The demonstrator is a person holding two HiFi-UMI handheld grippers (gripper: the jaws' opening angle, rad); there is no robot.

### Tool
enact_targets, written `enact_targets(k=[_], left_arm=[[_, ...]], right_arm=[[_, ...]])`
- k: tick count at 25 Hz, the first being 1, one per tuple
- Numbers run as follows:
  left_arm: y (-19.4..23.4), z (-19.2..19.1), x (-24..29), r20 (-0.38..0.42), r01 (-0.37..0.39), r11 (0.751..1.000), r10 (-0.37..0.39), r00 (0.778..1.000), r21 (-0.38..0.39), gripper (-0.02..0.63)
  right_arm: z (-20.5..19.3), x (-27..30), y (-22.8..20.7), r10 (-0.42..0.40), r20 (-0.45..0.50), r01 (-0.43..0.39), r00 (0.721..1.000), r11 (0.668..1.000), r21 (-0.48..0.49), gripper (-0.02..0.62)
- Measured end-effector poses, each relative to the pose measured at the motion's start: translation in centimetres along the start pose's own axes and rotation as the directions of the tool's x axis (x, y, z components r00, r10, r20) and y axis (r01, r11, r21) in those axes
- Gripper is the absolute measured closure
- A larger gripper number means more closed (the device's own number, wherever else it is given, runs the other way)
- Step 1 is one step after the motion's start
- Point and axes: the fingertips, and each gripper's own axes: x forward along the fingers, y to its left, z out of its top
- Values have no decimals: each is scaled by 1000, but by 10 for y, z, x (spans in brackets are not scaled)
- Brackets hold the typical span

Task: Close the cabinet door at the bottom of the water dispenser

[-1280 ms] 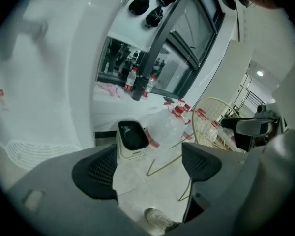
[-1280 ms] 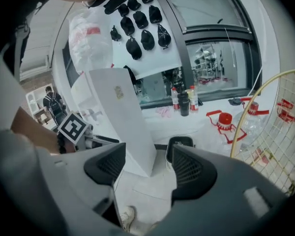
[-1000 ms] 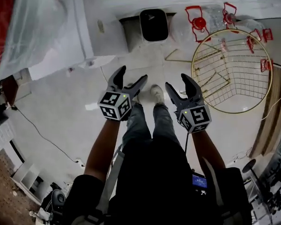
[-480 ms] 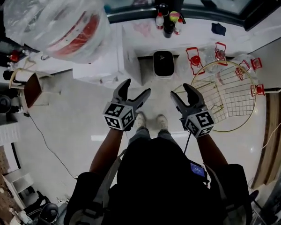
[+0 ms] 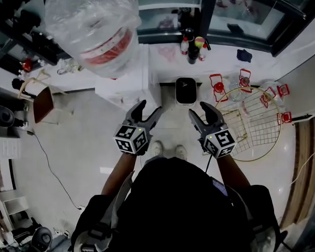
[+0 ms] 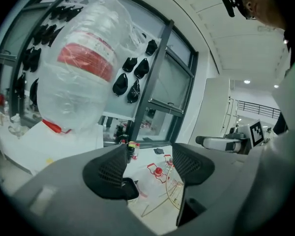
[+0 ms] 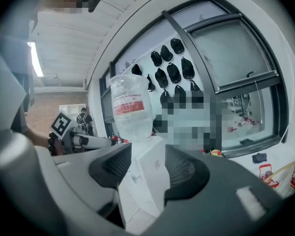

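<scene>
The white water dispenser [image 5: 127,84] stands just ahead of me, and a big plastic-wrapped bottle [image 5: 92,25] sits on top of it. Its bottom cabinet door is hidden from above. My left gripper [image 5: 148,109] hovers in front of the dispenser's right corner, jaws closing with nothing between them. My right gripper [image 5: 198,111] is level with it on the right, jaws also closing on nothing. In the right gripper view, the dispenser [image 7: 142,181] and bottle [image 7: 130,107] show past the gripper [image 7: 148,165]. In the left gripper view, the bottle [image 6: 81,77] is at the left of the gripper [image 6: 148,160].
A black-and-white bin [image 5: 185,91] stands on the floor right of the dispenser. A gold wire basket [image 5: 254,127] with red clips [image 5: 216,83] lies at the right. Bottles [image 5: 191,43] stand by the glass wall [image 5: 241,14]. A cable [image 5: 44,156] runs over the floor at the left.
Both grippers have risen side by side in front of the dispenser and their jaws have narrowed. The head view has swung from the floor up over the bottle and the glass wall.
</scene>
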Motion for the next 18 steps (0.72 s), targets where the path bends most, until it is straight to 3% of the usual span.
enact_targets(k=[4, 7, 13, 18], left_arm=[[-3, 12, -11, 26, -24, 997, 23, 999, 71, 404], [-12, 20, -14, 25, 0, 992, -3, 1000, 128, 438], [-9, 36, -25, 68, -22, 985, 10, 998, 171, 582], [-6, 49, -34, 104, -24, 986, 7, 995, 166, 600]], right_arm=[[5, 7, 15, 36, 25, -34, 999, 998, -56, 438], [10, 10, 20, 62, 41, -59, 997, 996, -64, 464], [30, 10, 27, 82, 99, -77, 992, 996, -55, 512], [37, 13, 29, 86, 122, -75, 989, 993, -92, 589]])
